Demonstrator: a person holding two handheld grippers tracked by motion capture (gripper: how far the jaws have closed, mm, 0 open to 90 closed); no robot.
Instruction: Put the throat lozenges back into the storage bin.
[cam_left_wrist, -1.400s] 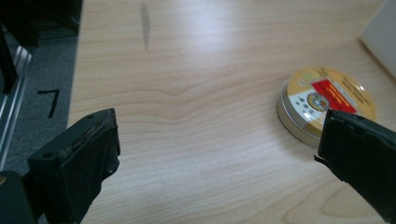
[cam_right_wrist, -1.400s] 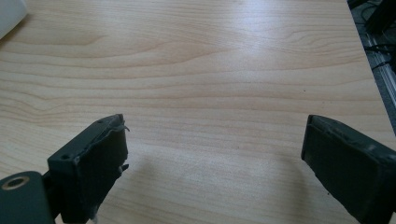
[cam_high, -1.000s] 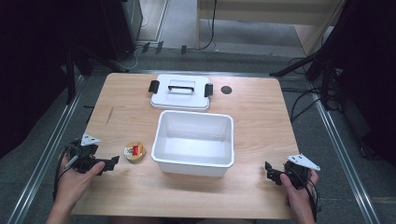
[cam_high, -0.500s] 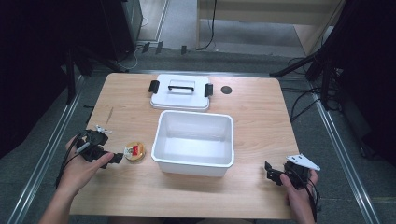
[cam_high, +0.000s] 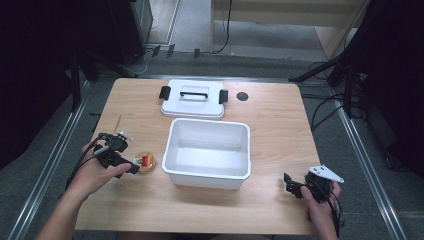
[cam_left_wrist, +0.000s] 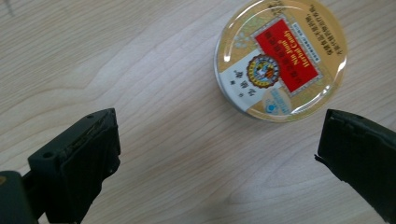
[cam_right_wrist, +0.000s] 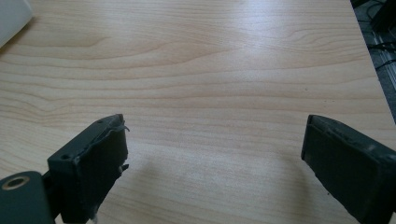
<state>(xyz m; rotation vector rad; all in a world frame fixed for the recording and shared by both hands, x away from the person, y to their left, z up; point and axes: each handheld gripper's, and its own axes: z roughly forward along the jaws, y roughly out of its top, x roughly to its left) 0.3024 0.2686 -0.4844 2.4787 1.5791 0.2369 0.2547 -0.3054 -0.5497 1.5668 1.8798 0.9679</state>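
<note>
Gold round glossy tin (cam_left_wrist: 280, 58) | wood-grain table (cam_left_wrist: 140, 70) | left gripper (cam_left_wrist: 219, 154) spread, over tin

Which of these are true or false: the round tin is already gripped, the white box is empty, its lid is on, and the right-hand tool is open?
1. The left gripper is shut on the round tin. False: its fingers stand wide apart, and the tin lies on the table just ahead of them.
2. The white box is empty. True.
3. The lid is on the box. False: it lies on the table behind the box.
4. The right gripper is open over bare wood. True.
5. The tin lies to the left of the box. True.
</note>
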